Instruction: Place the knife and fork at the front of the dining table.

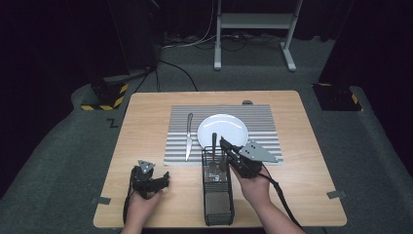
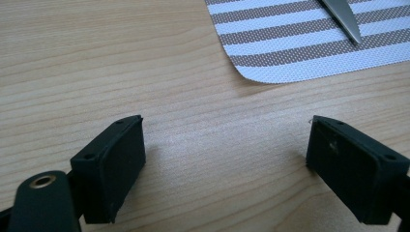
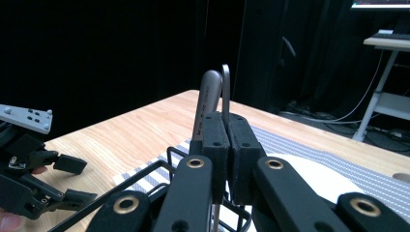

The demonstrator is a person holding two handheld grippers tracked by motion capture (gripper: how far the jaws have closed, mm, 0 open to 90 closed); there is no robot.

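A black wire cutlery basket [image 1: 217, 195] stands at the table's front middle with utensil handles [image 1: 214, 141] rising from its far end. My right gripper [image 1: 226, 148] reaches over that end. In the right gripper view my right gripper [image 3: 226, 130] is shut on a thin metal utensil handle [image 3: 225, 87], and a thicker grey handle [image 3: 209, 96] stands just left of the jaws. My left gripper [image 1: 156, 183] rests low over bare wood at the front left. In its own view my left gripper [image 2: 225, 145] is open with nothing between the jaws.
A striped placemat [image 1: 263, 122] lies mid-table with a white plate [image 1: 222, 129] and a knife [image 1: 188, 136] left of the plate. The mat's corner [image 2: 290, 48] and the knife tip [image 2: 345, 21] lie ahead of the left gripper. Bare wood [image 1: 302, 161] flanks the mat.
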